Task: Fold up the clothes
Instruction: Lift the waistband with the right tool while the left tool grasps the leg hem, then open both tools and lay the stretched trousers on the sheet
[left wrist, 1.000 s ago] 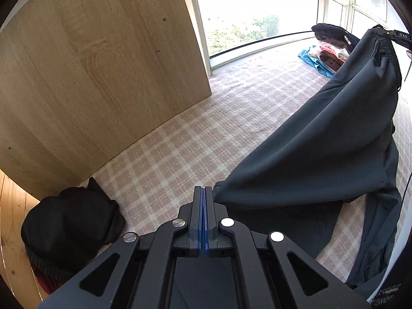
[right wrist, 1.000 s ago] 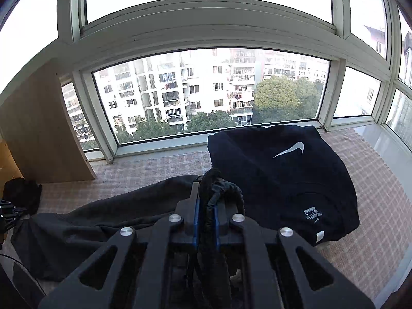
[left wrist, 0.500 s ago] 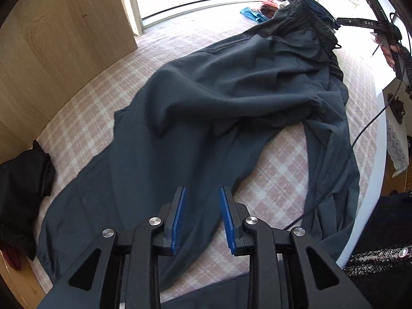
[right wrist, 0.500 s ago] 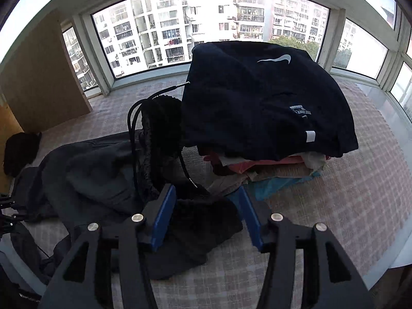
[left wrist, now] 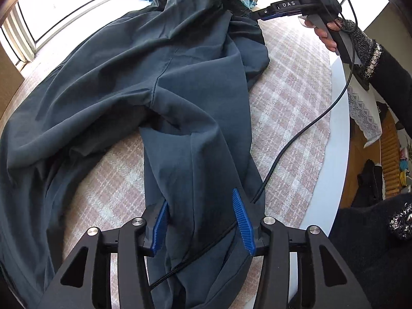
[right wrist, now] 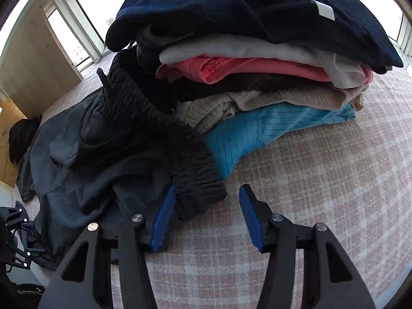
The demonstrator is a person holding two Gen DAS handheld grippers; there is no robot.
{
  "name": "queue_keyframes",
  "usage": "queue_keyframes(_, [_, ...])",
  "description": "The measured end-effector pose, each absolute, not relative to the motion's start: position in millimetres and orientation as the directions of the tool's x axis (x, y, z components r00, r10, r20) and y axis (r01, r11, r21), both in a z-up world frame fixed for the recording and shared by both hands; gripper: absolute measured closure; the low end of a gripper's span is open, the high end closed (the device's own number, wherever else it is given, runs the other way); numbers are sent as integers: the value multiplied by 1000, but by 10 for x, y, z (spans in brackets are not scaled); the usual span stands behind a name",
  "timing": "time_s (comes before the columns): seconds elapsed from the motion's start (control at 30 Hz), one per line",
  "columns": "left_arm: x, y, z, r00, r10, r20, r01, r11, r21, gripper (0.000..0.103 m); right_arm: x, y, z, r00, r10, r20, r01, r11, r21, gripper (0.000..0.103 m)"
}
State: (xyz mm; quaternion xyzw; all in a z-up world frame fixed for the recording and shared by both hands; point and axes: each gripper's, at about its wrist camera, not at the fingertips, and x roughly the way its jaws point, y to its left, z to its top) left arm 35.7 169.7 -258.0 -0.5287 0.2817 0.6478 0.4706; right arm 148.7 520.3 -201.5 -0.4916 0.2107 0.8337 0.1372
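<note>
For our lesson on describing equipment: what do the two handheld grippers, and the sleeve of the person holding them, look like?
Each gripper, left and right, has black angular linkage arms with silver pivot bolts and two blue ribbed pads. Seen from the left wrist camera, the right unit is marked "DAS" and trails a thin black cable. The sleeve is black with a speckled black-and-white knit cuff.

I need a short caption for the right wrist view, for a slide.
Open right tongs at the elastic waistband of dark trousers, beside a stack of folded clothes.
</note>
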Motion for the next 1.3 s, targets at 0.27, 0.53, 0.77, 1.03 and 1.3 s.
queue_keyframes(0.27, [178, 1810, -2675, 65, 318, -946, -867, -452, -212, 98, 1507, 5236, -1931, -565, -54, -823, -404, -852, 333, 89])
queue_keyframes(0.53, [-102, 1263, -1959, 14, 418, -908, -818, -517, -251, 100, 2060, 5059, -881, -707, -5, -708, -338, -876, 344, 96])
queue_keyframes(0.77, [-133, 940, -1179, -74, 471, -879, -841, -503, -199, 100, 2469, 4919, -84, -741, 83, -666, -357, -889, 286, 96])
queue_keyframes(1.03, [149, 953, -1827, 102, 338, -936, -862, -439, -253, 100, 2641, 4936, -1184, -345, 143, -927, -554, -829, 78, 93])
queue_keyframes(1.3, [278, 736, -2319, 184, 197, -963, -864, -435, -254, 83, 2611, 5062, -1262, -366, 156, -918, -595, -798, 101, 71])
